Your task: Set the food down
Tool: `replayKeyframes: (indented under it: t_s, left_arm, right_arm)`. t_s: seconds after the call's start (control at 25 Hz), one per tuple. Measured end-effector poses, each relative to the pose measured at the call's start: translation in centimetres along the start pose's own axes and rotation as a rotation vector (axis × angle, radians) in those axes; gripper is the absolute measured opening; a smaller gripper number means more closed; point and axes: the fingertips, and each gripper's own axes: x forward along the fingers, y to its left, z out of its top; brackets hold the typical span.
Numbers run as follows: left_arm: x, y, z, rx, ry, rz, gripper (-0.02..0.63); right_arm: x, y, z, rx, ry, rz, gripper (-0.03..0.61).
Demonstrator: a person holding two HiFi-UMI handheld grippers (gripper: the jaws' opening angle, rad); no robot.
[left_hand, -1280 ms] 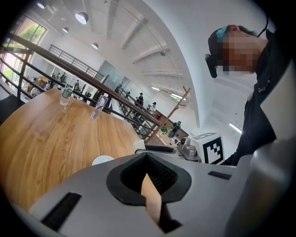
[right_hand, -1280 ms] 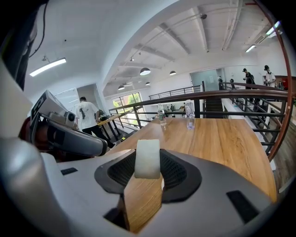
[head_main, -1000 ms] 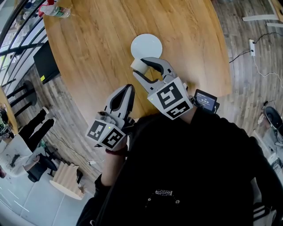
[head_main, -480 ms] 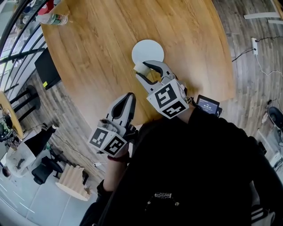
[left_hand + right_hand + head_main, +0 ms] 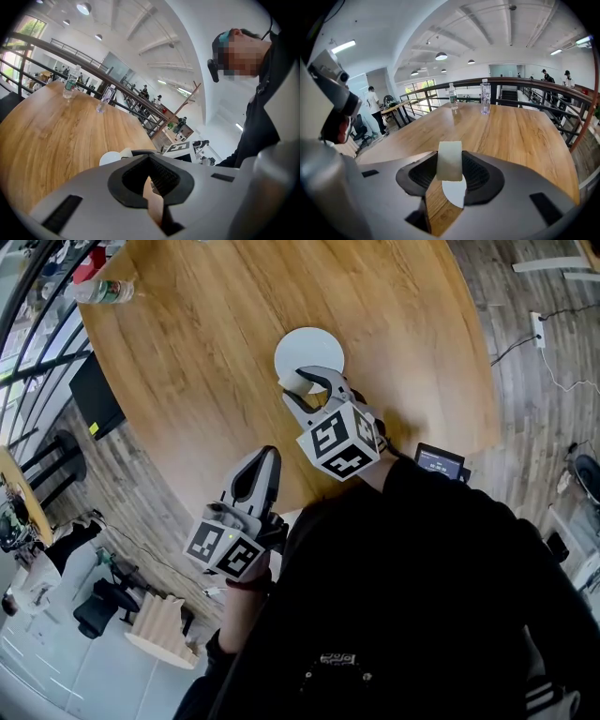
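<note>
A white round plate (image 5: 307,349) lies near the middle of the round wooden table (image 5: 206,343). My right gripper (image 5: 302,382) hovers at the plate's near edge, shut on a pale cream block of food (image 5: 294,382). In the right gripper view the food (image 5: 449,161) stands upright between the jaws, with the plate (image 5: 455,193) showing just below it. My left gripper (image 5: 265,457) is shut and holds nothing, hanging over the table's near edge. The left gripper view looks past the left gripper (image 5: 152,180) to the plate (image 5: 109,158) and the food (image 5: 125,153).
Water bottles (image 5: 105,289) stand at the table's far left edge, seen as two bottles (image 5: 452,96) in the right gripper view. A small device with a lit screen (image 5: 439,461) sits at the near right edge. A black panel (image 5: 94,381) stands beside the table. A railing (image 5: 525,84) runs behind.
My right gripper has carried the food a little closer to the plate's near edge. The left gripper has hardly moved.
</note>
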Motion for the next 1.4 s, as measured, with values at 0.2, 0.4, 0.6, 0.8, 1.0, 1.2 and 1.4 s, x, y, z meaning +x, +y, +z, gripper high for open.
replayKeyframes:
  t_s: [0.2, 0.4, 0.6, 0.8, 1.0, 1.2, 1.4]
  left_arm:
    - [0.3, 0.0, 0.1, 0.001, 0.018, 0.000, 0.004]
    - [0.3, 0.1, -0.4, 0.000, 0.032, 0.004, 0.004]
    - [0.6, 0.5, -0.7, 0.004, 0.046, 0.016, 0.005]
    - [0.8, 0.5, -0.7, 0.006, 0.055, 0.013, 0.004]
    - [1.2, 0.7, -1.0, -0.001, 0.063, 0.013, 0.005]
    - [1.1, 0.9, -1.3, -0.008, 0.067, 0.016, 0.005]
    - [1.1, 1.2, -1.1, -0.012, 0.064, 0.019, 0.004]
  right_arm:
    - [1.4, -0.9, -1.0, -0.070, 0.029, -0.073, 0.173]
    - [2.7, -0.9, -2.0, -0.054, 0.051, -0.078, 0.173]
    - [3.9, -1.5, -3.2, -0.103, 0.074, -0.086, 0.173]
    - [4.7, -2.9, -4.2, -0.086, 0.102, -0.107, 0.173]
    - [5.4, -3.5, -4.8, -0.096, 0.124, -0.111, 0.173]
    - [6.3, -3.9, -5.8, -0.093, 0.160, -0.110, 0.173]
    - [7.0, -4.1, -7.1, -0.088, 0.214, -0.101, 0.173]
